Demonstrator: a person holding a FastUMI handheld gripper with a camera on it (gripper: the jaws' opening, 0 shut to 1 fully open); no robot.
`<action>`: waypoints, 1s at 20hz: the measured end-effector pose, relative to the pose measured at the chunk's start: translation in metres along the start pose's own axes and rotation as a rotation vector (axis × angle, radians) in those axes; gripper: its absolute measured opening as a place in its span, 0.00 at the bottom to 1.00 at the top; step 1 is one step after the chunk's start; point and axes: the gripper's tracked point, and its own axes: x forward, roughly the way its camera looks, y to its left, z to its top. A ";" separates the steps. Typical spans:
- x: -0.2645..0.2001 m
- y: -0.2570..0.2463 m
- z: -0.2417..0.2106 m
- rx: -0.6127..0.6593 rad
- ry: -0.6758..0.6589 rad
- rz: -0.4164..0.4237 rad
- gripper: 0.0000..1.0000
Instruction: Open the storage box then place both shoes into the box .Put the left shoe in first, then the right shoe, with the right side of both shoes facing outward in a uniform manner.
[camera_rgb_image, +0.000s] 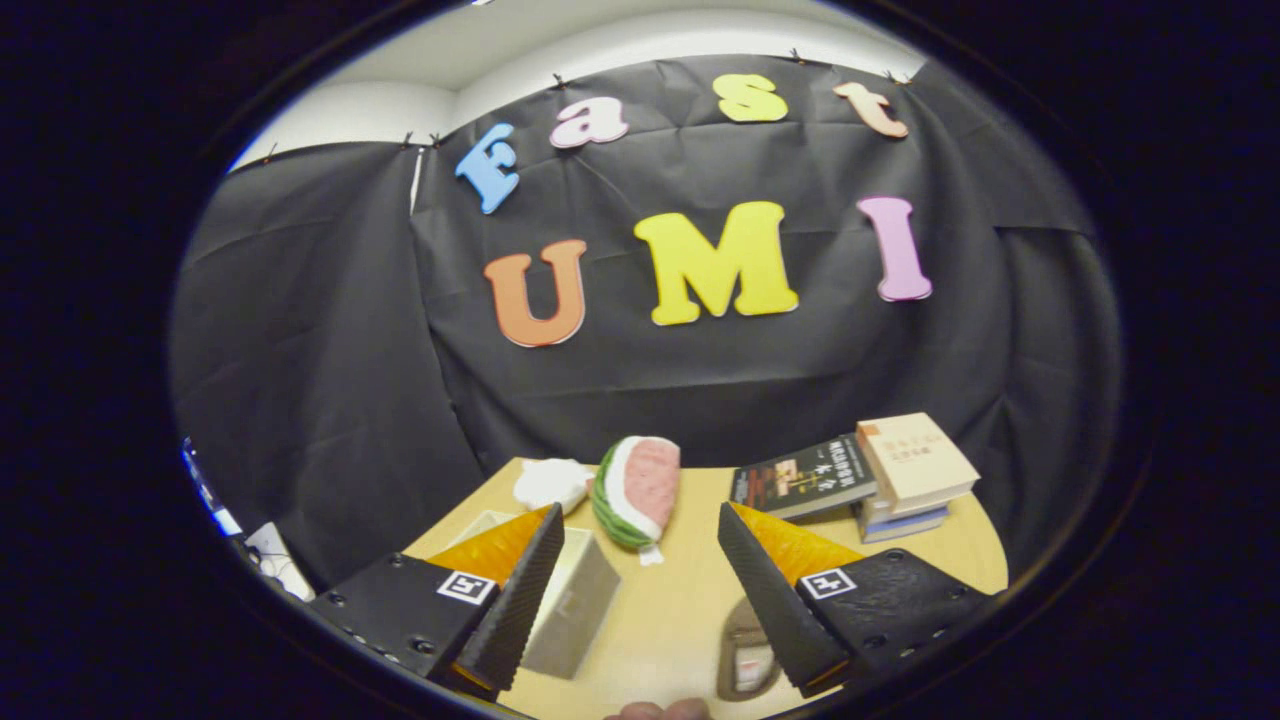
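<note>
Honestly, the gripper (640, 540) hangs high with fingers spread wide, holding nothing. The storage box (570, 600) sits on the table (680, 610) partly under one finger, apparently unopened. A shoe (748, 650) lies below the other. I'd drop straight down onto the lid edge.

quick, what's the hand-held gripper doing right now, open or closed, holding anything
Hand-held gripper: open, fingers wide apart, holding nothing, above the table with the storage box by one finger.

Hand-held gripper (640, 565) fingers spread, storage box (570, 610) by one finger, shoe (748, 650) between, books (860, 480) beyond
</note>
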 end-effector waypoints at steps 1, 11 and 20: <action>-0.006 -0.021 -0.002 -0.004 0.000 -0.023 0.94; -0.022 -0.122 -0.085 0.009 0.124 -0.132 0.95; 0.009 -0.127 -0.192 -0.002 0.335 -0.132 0.95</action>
